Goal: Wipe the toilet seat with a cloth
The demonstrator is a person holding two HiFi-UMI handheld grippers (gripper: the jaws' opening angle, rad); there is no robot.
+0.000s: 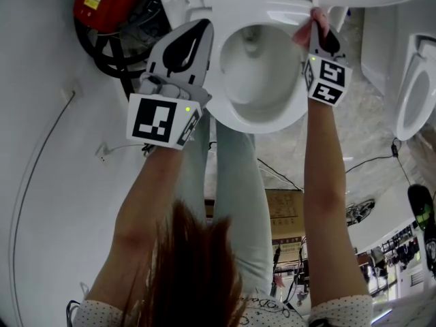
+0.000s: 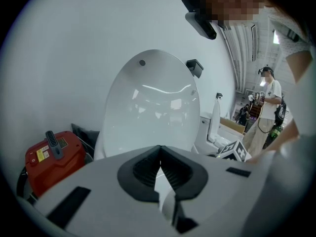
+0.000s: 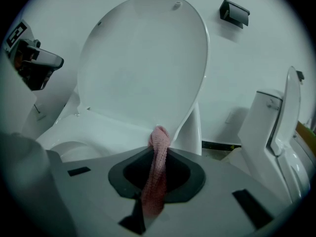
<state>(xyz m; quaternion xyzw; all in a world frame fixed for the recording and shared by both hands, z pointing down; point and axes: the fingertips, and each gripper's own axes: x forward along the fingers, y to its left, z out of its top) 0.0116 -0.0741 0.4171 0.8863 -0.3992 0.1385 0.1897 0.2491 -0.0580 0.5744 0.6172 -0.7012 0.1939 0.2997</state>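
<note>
A white toilet has its lid (image 3: 143, 58) raised and its seat (image 1: 272, 9) around the open bowl (image 1: 259, 73). My right gripper (image 1: 317, 31) is at the back right of the seat, shut on a pink knitted cloth (image 1: 308, 27). In the right gripper view the cloth (image 3: 157, 177) runs between the jaws, and its bunched end pokes out at the lid's lower edge, beside the seat (image 3: 98, 127). My left gripper (image 1: 197, 31) hovers at the bowl's left side. Its jaws meet with nothing between them, and it (image 2: 159, 154) points at the lid (image 2: 148, 107).
A red machine (image 1: 102, 2) with black hoses stands left of the toilet, also in the left gripper view (image 2: 49, 157). A second toilet (image 1: 415, 94) stands at the right. Cables lie on the floor. A person (image 2: 269, 107) stands farther back. A dark fitting (image 3: 234, 13) hangs on the wall.
</note>
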